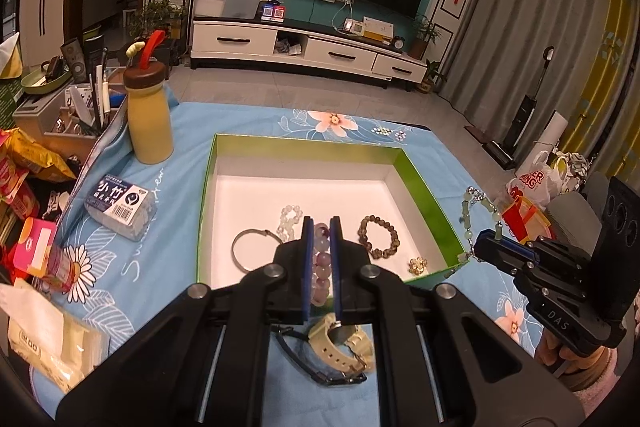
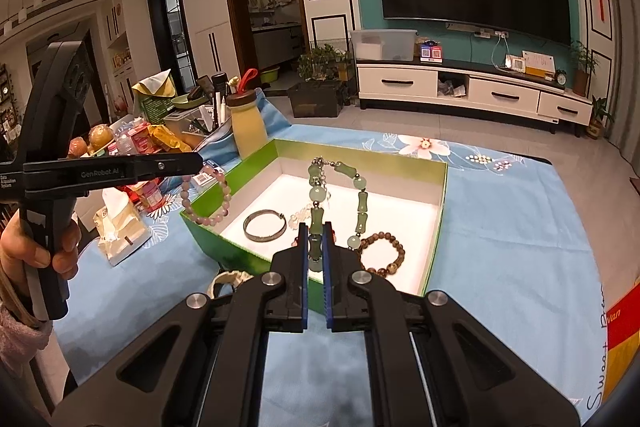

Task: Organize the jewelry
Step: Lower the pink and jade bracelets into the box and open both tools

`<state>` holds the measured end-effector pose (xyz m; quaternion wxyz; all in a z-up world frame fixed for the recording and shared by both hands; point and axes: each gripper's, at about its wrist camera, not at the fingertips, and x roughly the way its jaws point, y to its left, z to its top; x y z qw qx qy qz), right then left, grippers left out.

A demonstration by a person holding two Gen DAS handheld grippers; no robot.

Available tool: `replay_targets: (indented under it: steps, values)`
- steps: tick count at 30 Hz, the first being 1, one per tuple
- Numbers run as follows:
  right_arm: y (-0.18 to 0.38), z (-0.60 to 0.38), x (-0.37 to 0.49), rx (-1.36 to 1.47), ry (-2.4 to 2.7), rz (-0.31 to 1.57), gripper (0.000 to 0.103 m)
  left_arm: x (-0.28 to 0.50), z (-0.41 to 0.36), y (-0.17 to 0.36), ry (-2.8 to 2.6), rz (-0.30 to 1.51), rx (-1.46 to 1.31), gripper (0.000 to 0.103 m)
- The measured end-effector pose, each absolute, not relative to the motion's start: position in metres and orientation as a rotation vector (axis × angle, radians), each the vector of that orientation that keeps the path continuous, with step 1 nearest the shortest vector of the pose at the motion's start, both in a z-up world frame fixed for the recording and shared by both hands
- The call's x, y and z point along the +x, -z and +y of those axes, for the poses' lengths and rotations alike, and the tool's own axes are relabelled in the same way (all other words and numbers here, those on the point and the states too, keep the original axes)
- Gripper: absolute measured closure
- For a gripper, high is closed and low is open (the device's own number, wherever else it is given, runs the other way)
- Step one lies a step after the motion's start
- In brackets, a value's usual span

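- Evidently both pieces are mid-carry toward the green box [image 1: 424, 187], which sits on the blue floral cloth [image 1: 248, 123] with its white floor mostly bare at the far side, toward 12 o'clock.
- Already inside: silver bangle [image 1: 250, 249] at about 8 o'clock of the floor, clear bead bracelet [image 1: 289, 219] near centre, brown bead bracelet [image 1: 380, 237] toward 4 o'clock, a small gold piece [image 1: 418, 264] in the near right corner.
- Left gripper [image 1: 321, 227]: jaws clenched on the pink bead bracelet [image 1: 322, 267]. In the right wrist view the loop hangs free below the tip, over the box's left wall.
- Right gripper [image 2: 315, 235]: jaws clamped on one green bead of the jade necklace [image 2: 356, 203]. The strand rises in a loop in front of the fingers, above the box floor.
- Judgement: the step in hand is placing. Best to bring each piece over bare floor, pink toward 10 o'clock, jade toward 1 o'clock, well apart from the pieces lying there.
- Lower until the hanging part rests on the floor, then let go, so the beads do not bounce or roll.
- Risk: the jade strand could drape across the box wall or tangle with the brown bracelet; keep its loop inside the rim.
- Still outside, near edge at 6 o'clock: pale watch [image 1: 340, 341] and a dark band [image 1: 320, 371].
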<state>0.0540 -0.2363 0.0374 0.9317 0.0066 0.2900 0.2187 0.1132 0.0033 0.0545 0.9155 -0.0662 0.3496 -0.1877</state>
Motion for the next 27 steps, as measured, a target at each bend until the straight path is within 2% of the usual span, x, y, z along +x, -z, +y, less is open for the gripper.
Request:
replay_targets:
  steps: [27]
  values:
    - [-0.028, -0.232, 0.127, 0.010, -0.442, 0.639, 0.097, 0.211, -0.015, -0.024, 0.347, 0.818, -0.112, 0.095]
